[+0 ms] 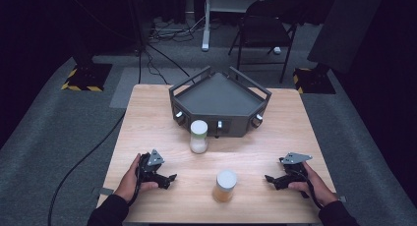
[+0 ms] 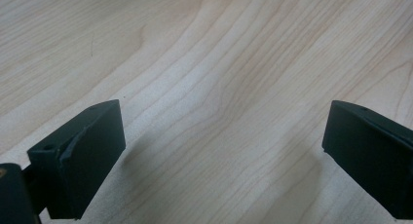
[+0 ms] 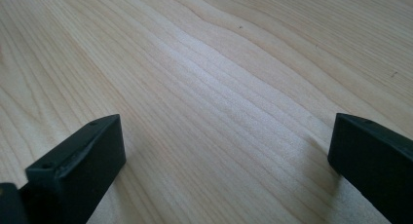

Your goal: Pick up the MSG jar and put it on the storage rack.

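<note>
Two lidded jars stand on the light wooden table (image 1: pixel 147 118). One jar (image 1: pixel 198 136), holding white contents, stands upright just in front of a dark angular tray. The other jar (image 1: pixel 224 185), with amber contents and a pale lid, stands near the front edge. My left gripper (image 1: pixel 170 178) rests low on the table at the front left, jaws wide apart and pointing toward the amber jar. My right gripper (image 1: pixel 268 178) rests at the front right, jaws also wide apart. In both gripper views bare wood (image 2: pixel 219 87) (image 3: pixel 219 87) lies between the black jaws.
A dark three-sided tray (image 1: pixel 220 104) with raised rails and small knobs sits at the back middle of the table. Beyond the table are a folding chair (image 1: pixel 268 27), cables on the floor (image 1: pixel 162 32) and dark stands with striped bases (image 1: pixel 83 81).
</note>
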Demonstrator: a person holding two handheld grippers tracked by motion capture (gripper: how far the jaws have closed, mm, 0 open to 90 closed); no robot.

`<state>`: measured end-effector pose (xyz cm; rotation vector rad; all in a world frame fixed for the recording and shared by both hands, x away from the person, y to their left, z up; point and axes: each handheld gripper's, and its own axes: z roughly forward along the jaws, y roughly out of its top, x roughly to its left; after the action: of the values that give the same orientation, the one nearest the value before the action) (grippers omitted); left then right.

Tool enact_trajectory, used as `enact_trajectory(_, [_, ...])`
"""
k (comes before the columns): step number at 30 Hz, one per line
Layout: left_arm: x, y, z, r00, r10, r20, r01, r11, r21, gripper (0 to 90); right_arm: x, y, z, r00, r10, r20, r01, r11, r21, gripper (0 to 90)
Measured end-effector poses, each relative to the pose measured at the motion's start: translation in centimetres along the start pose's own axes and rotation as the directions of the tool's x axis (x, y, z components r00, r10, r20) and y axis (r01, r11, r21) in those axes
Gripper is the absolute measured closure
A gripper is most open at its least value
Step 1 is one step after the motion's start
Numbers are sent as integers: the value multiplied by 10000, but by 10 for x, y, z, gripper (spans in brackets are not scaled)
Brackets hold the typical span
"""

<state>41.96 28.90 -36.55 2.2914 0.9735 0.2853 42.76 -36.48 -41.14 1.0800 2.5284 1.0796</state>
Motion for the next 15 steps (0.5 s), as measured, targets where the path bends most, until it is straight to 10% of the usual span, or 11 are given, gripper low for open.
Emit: enact_trajectory(15, [-7, 10, -2, 9998, 194, -65, -197, 9984, -534, 16, 0, 0, 0, 10000, 1, -2, -1, 10000, 5, 0])
